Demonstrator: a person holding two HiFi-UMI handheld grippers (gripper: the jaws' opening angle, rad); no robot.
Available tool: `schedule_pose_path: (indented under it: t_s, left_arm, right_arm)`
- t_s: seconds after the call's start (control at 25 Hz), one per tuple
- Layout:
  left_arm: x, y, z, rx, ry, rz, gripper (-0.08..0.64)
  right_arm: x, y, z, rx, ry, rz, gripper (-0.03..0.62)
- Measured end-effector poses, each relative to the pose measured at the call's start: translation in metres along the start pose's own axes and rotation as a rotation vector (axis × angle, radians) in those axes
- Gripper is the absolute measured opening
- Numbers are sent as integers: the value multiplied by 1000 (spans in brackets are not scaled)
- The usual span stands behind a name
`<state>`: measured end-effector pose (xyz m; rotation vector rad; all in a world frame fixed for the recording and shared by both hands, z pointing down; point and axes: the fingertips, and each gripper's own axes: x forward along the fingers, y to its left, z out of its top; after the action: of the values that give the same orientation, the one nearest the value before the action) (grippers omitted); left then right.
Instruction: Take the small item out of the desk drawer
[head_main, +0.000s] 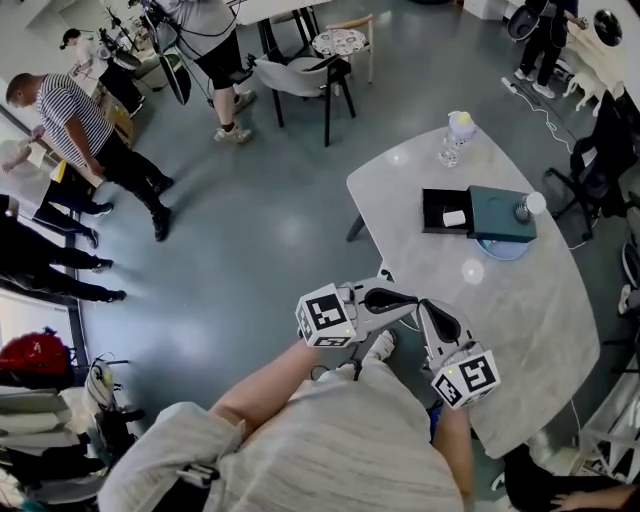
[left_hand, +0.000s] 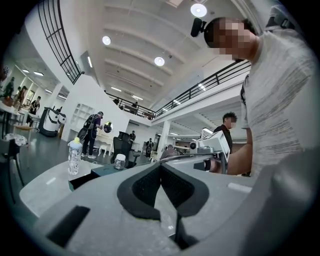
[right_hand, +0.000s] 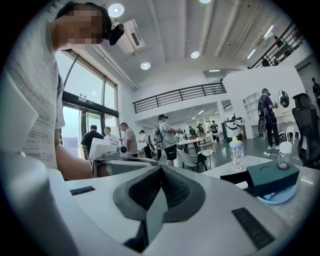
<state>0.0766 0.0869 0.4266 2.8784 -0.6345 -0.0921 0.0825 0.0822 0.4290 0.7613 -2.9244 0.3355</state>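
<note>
While the left gripper and right gripper sat closed and empty, the small white item lay in the open drawer at 1 o'clock, well apart; probably light and stiff, best pinched across its sides.

Table: pale stone-look top, smooth, with a soft sheen that catches the ceiling lights. Drawer unit: dark teal casing, matt. Bottle: clear plastic. Floor: grey, smooth, semi-gloss. Left gripper and right gripper: light grey matt plastic shells, faintly grainy. Their pads are black, finely ribbed and matt.
</note>
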Motion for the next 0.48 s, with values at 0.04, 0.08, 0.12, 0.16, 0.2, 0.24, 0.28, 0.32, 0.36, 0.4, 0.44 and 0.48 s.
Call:
schedule_pose_path:
  t_s: [0.04,0.08,0.12,0.16,0.2,0.24,0.28,0.32,0.36,0.4,0.44,0.48]
  left_arm:
    - [6,8,2,-2,2,-1,15]
    - [12,17,3,-7,5,-2,15]
    - [19,25,4,-13,6,-5,15]
    - [25,34,5,-18,9,-8,15]
    - [32,42,6,-22,12,-11,15]
    - [39,50,8,-23,15,-15,15]
    - [47,57,9,-22,19,-20,15]
    - [54,64,9,-20,22,-24,15]
    - [61,70,10,-17,26,-28,15]
    - [68,74,11,-16,29,-30,15]
    - [73,78,12,-15,31,-32,15]
    - [78,81,13,-15,32,-31,15]
  right_arm:
    - [3,-10,2,5,-1,-2,9]
    - [6,-20,4,8,0,-4,9]
    - [9,-30,6,10,1,-7,9]
    - [12,-40,8,12,1,-10,9]
    - [15,-50,10,15,-2,-14,9]
    - [17,-60,12,19,-7,-19,9]
    - [18,-71,14,24,-13,-23,9]
    - [19,-81,16,28,-18,-28,9]
    - [19,-89,17,32,-22,-31,9]
    - [19,-97,19,35,-25,-32,9]
    - [19,-103,21,37,-26,-32,9]
    - [19,-109,23,38,-28,-31,9]
